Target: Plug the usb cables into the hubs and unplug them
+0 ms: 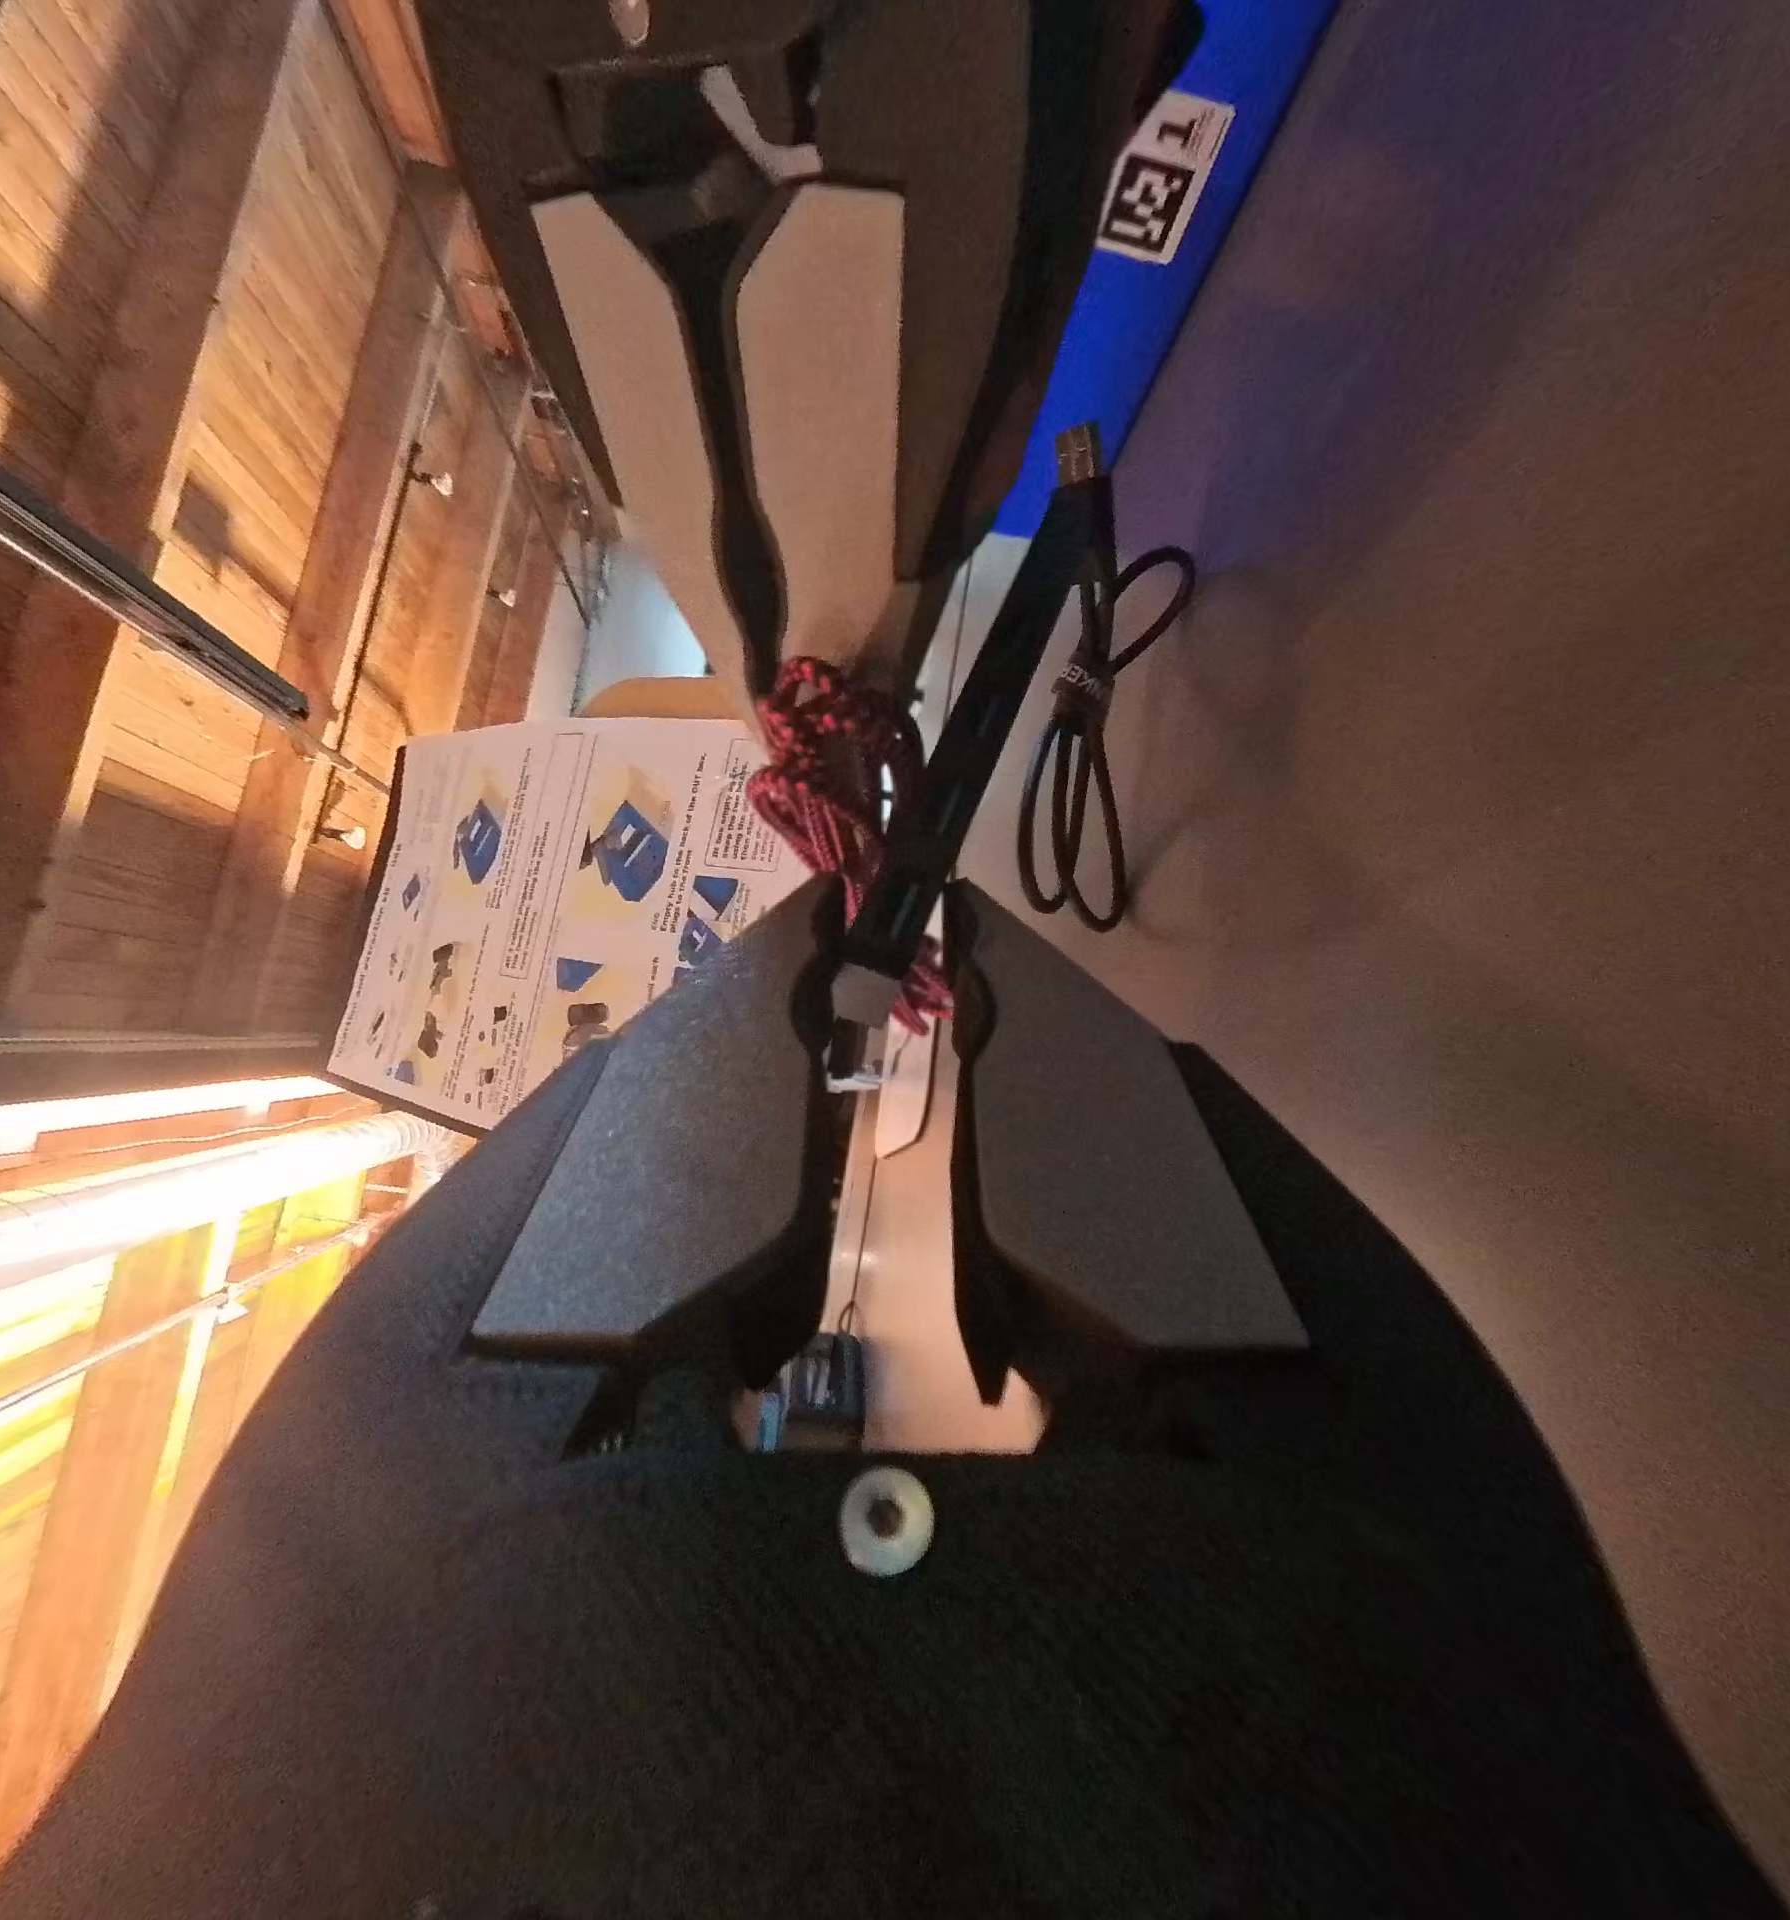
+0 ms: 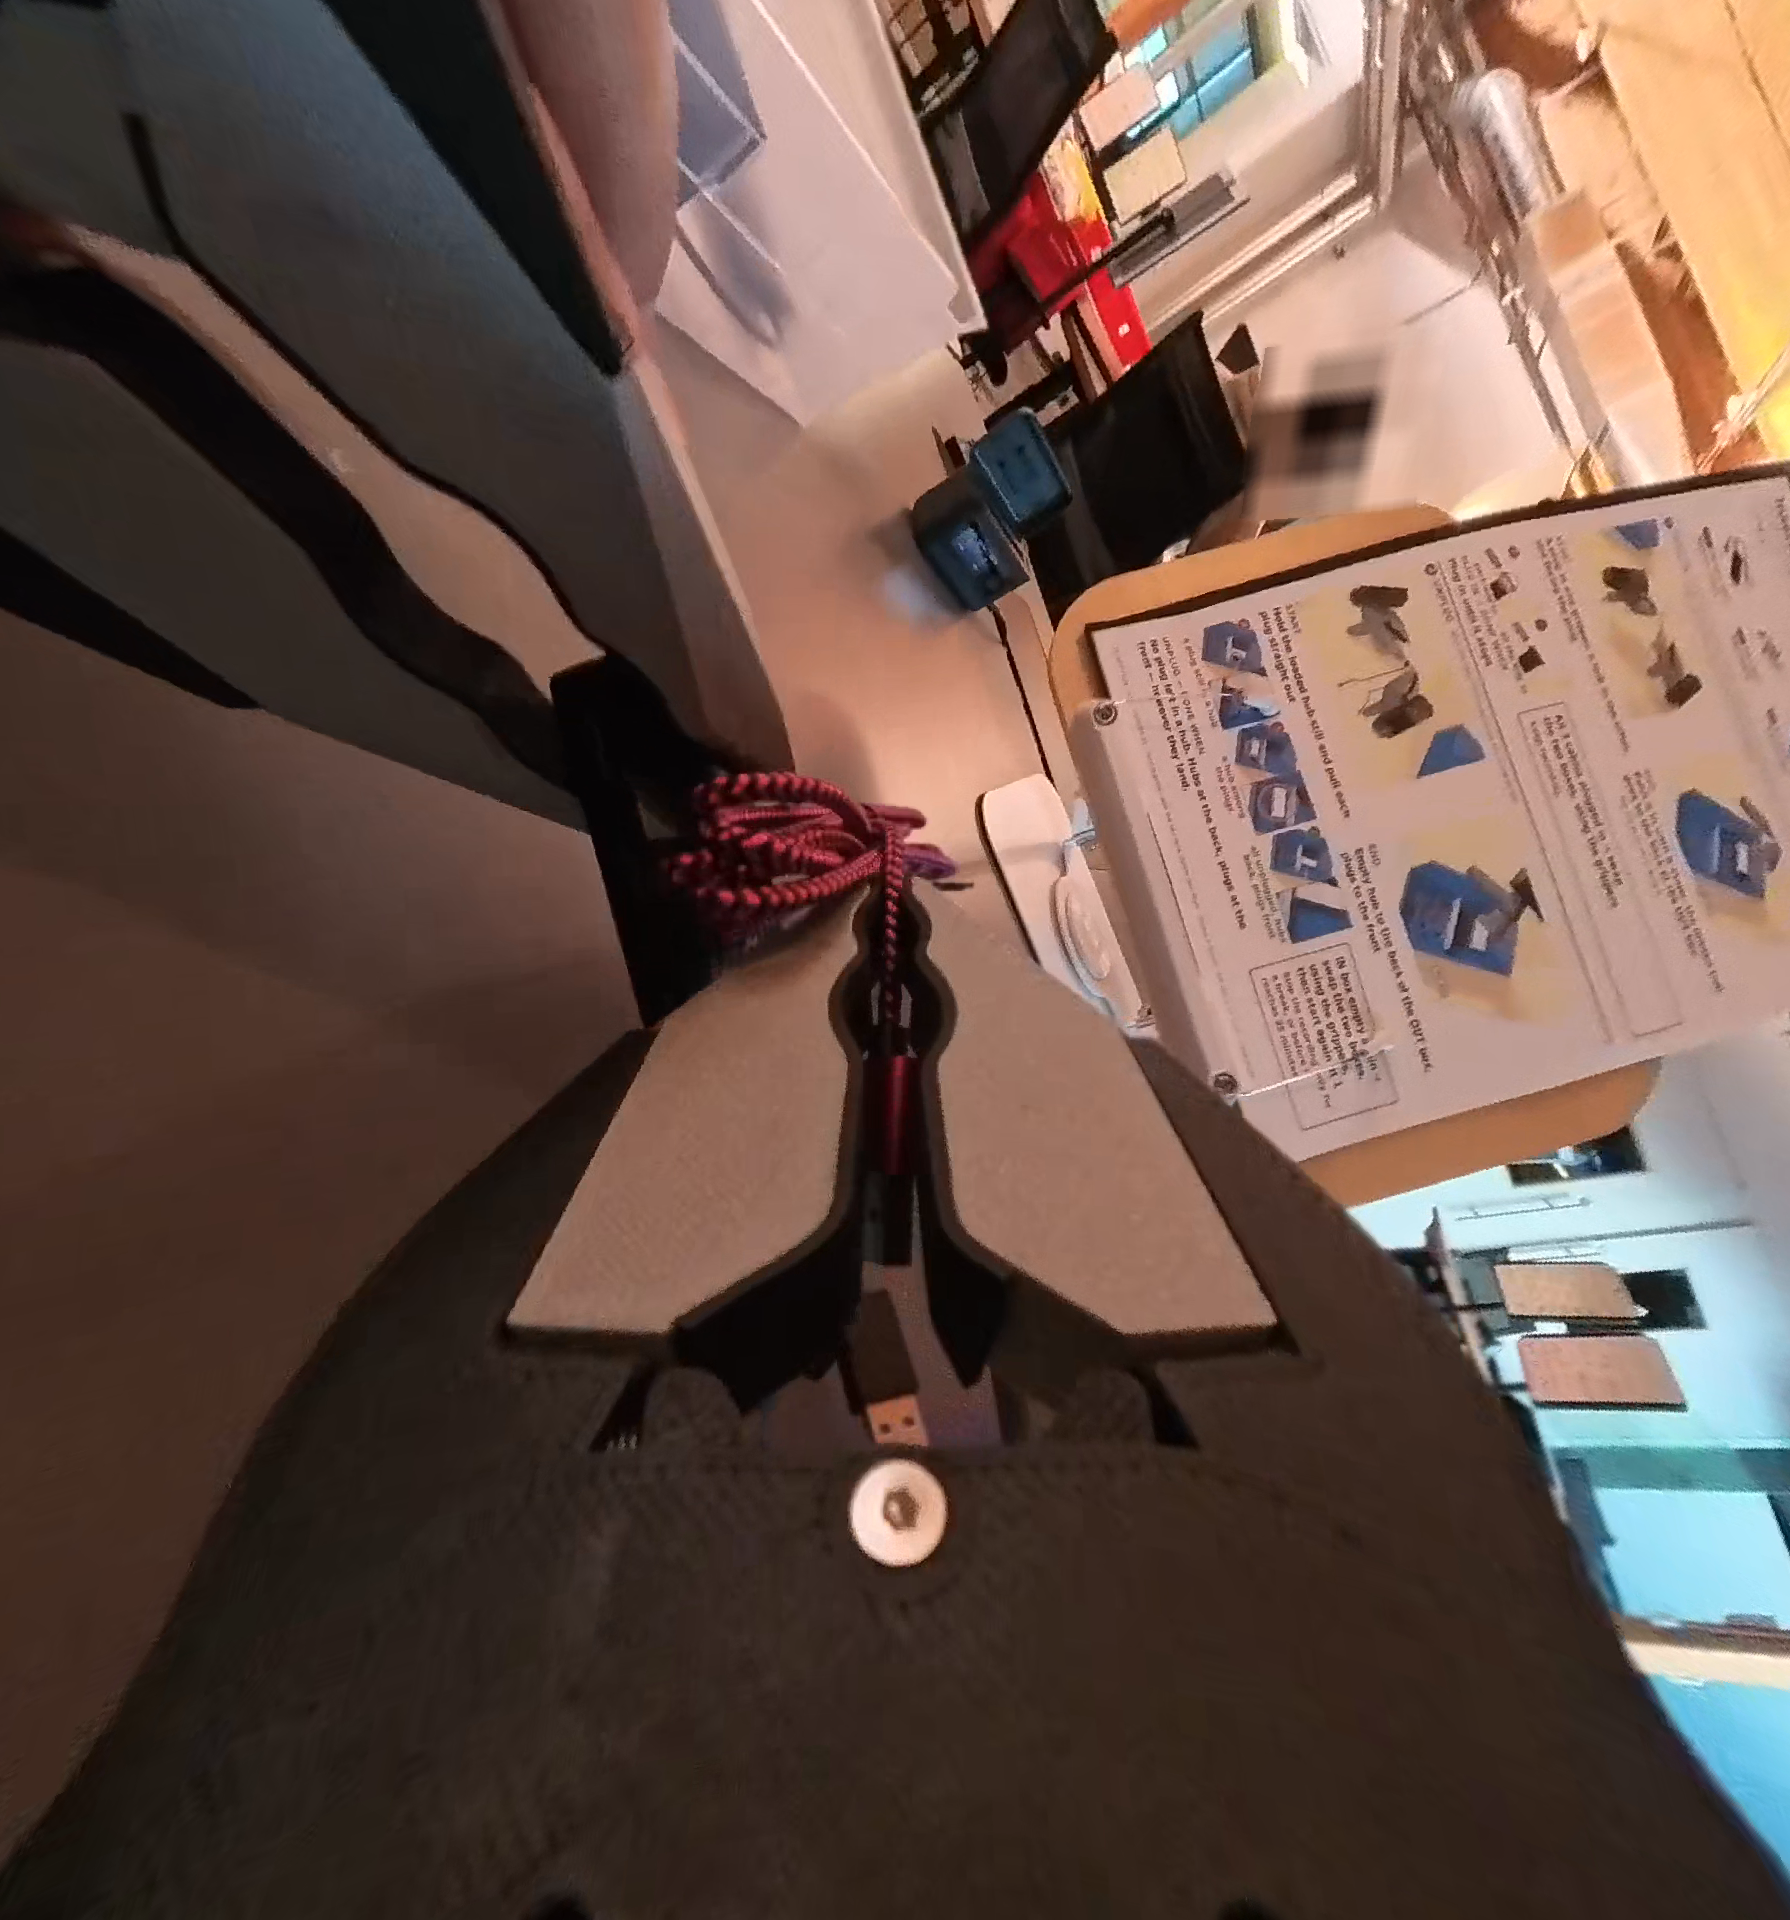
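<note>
Between the pads at lower centre of the left wrist view, the left tool (image 1: 891, 925) is clenched on one end of a slim black hub (image 1: 984, 707). The hub is raised off the worktop (image 1: 1493, 935) and juts forward, prob. so its ports face the other hand. Its own black lead (image 1: 1078, 810) hangs in a strapped loop beside it, just beside or resting on the worktop, w/ its plug free. Opposite, the right tool (image 1: 818, 665) meets it tip to tip, carrying a red-black braided cable (image 1: 829, 769) bunched against the hub. An instruction sheet (image 1: 558, 883) stands behind. Right wrist view: the right tool (image 2: 891, 935) is closed on that cable just ahead of its red plug sleeve, and the coil hangs beyond the tips. The USB plug (image 2: 891, 1413) points back toward the camera, i.e. away from the hub, so no insertion is under way; judged, this grip suits carrying or pulling clear, and a re-grip would be needed to plug in. Two blue boxes (image 2: 984, 509) sit well apart on the worktop, untouched.
</note>
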Available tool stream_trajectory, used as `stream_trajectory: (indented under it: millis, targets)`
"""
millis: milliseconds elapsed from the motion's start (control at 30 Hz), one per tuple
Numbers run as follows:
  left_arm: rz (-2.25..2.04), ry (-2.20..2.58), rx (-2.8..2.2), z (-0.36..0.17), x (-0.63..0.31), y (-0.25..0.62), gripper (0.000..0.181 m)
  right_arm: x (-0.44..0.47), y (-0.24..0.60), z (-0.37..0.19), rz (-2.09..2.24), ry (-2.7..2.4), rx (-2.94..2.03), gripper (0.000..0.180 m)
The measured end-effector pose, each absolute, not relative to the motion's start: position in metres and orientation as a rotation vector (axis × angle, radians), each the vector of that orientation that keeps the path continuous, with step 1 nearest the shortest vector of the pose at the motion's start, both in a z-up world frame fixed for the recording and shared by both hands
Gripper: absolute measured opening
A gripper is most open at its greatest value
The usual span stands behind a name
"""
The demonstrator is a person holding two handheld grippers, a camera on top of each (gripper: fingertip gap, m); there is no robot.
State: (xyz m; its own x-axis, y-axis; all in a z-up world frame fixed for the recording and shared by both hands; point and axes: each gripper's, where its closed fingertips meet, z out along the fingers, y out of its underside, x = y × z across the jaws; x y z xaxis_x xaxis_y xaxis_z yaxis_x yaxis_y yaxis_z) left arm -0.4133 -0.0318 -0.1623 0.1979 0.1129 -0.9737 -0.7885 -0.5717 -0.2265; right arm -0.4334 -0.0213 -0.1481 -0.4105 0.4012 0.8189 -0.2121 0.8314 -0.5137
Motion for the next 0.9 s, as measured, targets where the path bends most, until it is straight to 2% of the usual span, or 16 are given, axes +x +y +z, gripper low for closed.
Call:
stream_trajectory:
  millis: [400, 900]
  targets:
    - [1.485, 0.712, -1.624, -0.161, -0.403, -0.029, 0.021, -0.420, -0.026, -0.146, 0.782, -1.853, 0.035, 0.000]
    - [1.440, 0.759, -1.605, -0.162, -0.394, -0.028, 0.020, -0.419, -0.026, -0.148, 0.904, -1.889, -0.010, 0.000]
